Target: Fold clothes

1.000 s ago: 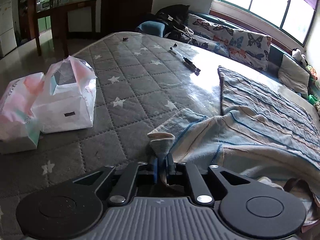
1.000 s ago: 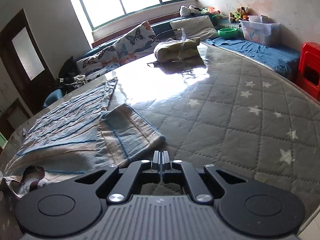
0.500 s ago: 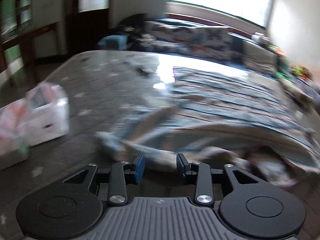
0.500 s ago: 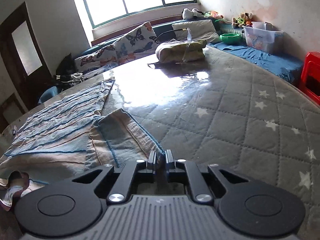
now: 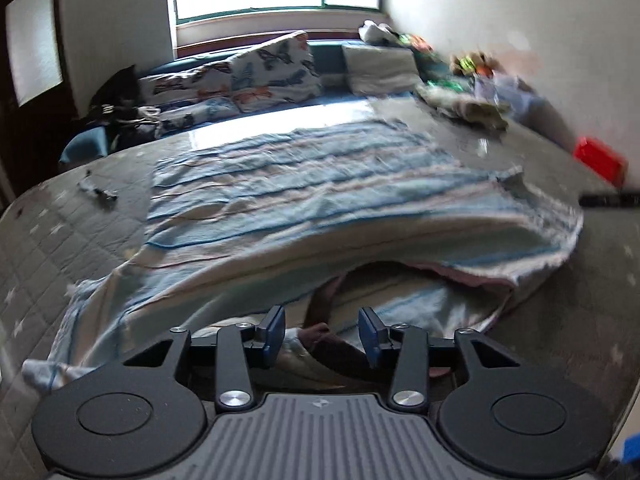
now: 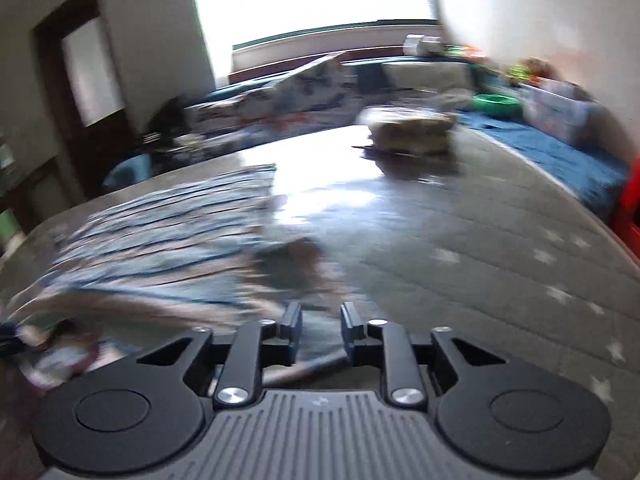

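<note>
A striped blue and cream garment (image 5: pixel 304 184) is seen spread over the grey quilted mattress (image 5: pixel 48 240), filling the middle of the left wrist view and the left half of the right wrist view (image 6: pixel 152 240). Its far part lies flat towards the top of the frame, while its near edge is humped and folded back on itself, with a pinkish lining shown in the hollow at lower centre. It is judged to be light, soft and limp: no shape would be kept when lifted, and a sag between two hold points is to be expected. It is also judged thin enough to be pinched through a doubled edge without slipping. The best holds are judged to be the two ends of the humped near hem, at lower left and right centre of the left wrist view.

The left gripper (image 5: pixel 322 336) is seen with its jaws spread wide, just above the rumpled near edge; nothing is held between the blue pads (image 5: pixel 276 330). The right gripper (image 6: pixel 321 328) is also spread, somewhat less widely, and nothing is pinched; whether cloth is touched beneath it cannot be told through the blur.
</note>
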A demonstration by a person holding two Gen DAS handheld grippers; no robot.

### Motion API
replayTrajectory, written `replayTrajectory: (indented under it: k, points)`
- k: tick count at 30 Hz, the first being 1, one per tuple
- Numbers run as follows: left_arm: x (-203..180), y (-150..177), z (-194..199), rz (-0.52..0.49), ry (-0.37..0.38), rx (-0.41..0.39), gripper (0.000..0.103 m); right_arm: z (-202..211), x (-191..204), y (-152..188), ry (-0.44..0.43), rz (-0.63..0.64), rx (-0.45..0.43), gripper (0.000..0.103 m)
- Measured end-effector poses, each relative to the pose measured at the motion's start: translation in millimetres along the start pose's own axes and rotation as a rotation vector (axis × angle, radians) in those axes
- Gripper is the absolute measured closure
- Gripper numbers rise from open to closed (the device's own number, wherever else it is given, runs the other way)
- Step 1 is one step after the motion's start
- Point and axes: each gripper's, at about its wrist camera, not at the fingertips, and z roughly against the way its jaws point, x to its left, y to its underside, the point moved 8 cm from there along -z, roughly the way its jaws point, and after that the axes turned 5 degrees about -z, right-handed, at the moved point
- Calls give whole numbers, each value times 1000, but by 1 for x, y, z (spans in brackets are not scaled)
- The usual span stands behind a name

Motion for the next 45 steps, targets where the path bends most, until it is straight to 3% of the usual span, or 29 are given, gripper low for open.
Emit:
replayTrajectory:
  k: [2, 7, 10, 15, 23, 26, 27, 28, 30, 32, 33, 35, 40, 45]
  points:
    - [-1, 4, -5, -23, -18, 13, 61, -2, 20, 0, -48, 42, 13, 70]
    - [-1, 13, -3, -44, -46, 9, 95, -12, 91, 7, -201, 184, 63, 69]
    - [-3, 13, 10, -54, -71, -28, 101, -19, 124, 14, -257, 248, 88, 64]
    - [-6, 18, 33, -26, -74, -87, 102, -31, 169, 38, -317, 372, 146, 64]
    - [-16, 11, 31, -83, -53, -103, 95, -40, 182, 67, -260, 512, 169, 67]
    - [-17, 7, 17, -116, -66, -79, 72, -41, 180, 68, -247, 512, 169, 83]
    - [-17, 7, 11, -124, -70, -67, 57, -41, 179, 67, -244, 509, 166, 88]
    - [-17, 9, 6, -137, -83, -57, 56, -41, 178, 67, -243, 505, 162, 90]
    - [-14, 14, -3, -157, -108, -34, 57, -39, 177, 64, -250, 503, 148, 97]
    - [-12, 17, -4, -147, -106, -28, 74, -35, 178, 62, -255, 504, 129, 98]
    - [-11, 18, -2, -140, -106, -37, 87, -33, 178, 60, -258, 507, 120, 100]
    - [-9, 20, 3, -125, -105, -54, 96, -26, 178, 57, -269, 503, 101, 100]
    - [-9, 27, 20, -104, -101, -102, 97, -5, 175, 57, -302, 507, 80, 101]
    - [-17, 43, 28, -138, -71, -81, 98, 0, 169, 79, -331, 545, 170, 100]
